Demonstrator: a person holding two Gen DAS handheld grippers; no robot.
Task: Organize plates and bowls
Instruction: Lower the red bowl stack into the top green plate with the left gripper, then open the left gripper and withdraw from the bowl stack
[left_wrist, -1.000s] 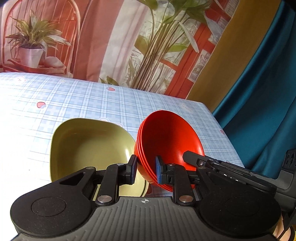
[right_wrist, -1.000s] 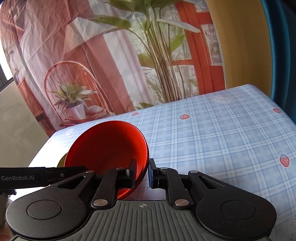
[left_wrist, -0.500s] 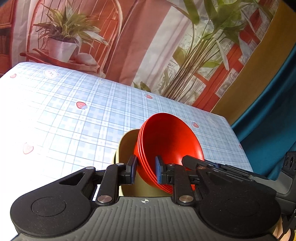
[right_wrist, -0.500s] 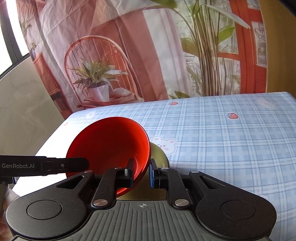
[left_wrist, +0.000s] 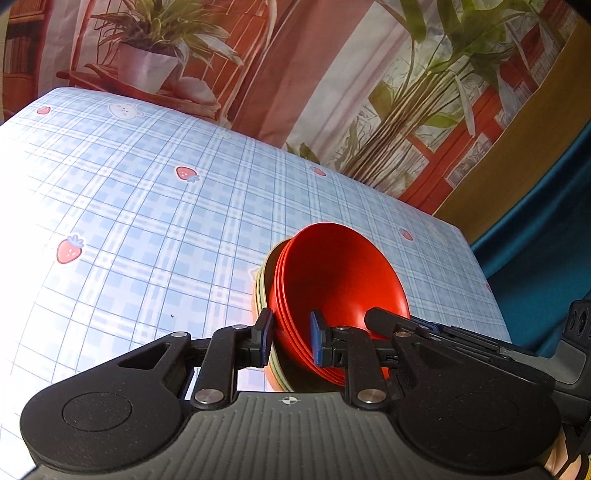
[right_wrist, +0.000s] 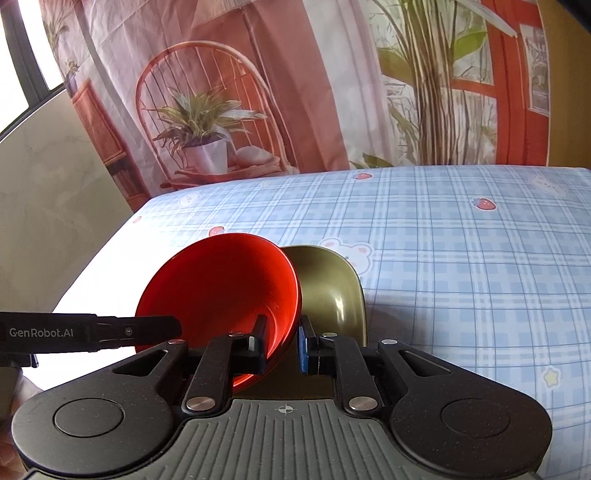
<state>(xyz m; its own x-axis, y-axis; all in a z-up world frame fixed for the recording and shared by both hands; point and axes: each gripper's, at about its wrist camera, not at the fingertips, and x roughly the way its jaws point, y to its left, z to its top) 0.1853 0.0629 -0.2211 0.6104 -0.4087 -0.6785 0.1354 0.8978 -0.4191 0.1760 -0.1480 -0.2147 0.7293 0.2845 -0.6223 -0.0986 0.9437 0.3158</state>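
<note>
Left gripper (left_wrist: 290, 338) and right gripper (right_wrist: 281, 341) each pinch the rim of the stacked red bowls (left_wrist: 338, 280), tilted against the olive-green plate (right_wrist: 332, 291).

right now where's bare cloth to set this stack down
Bare checked tablecloth lies left of the red bowls, and more right of the green plate, toward the backdrop. It is crowded at the near edge, where both grippers clamp the bowls.
</note>
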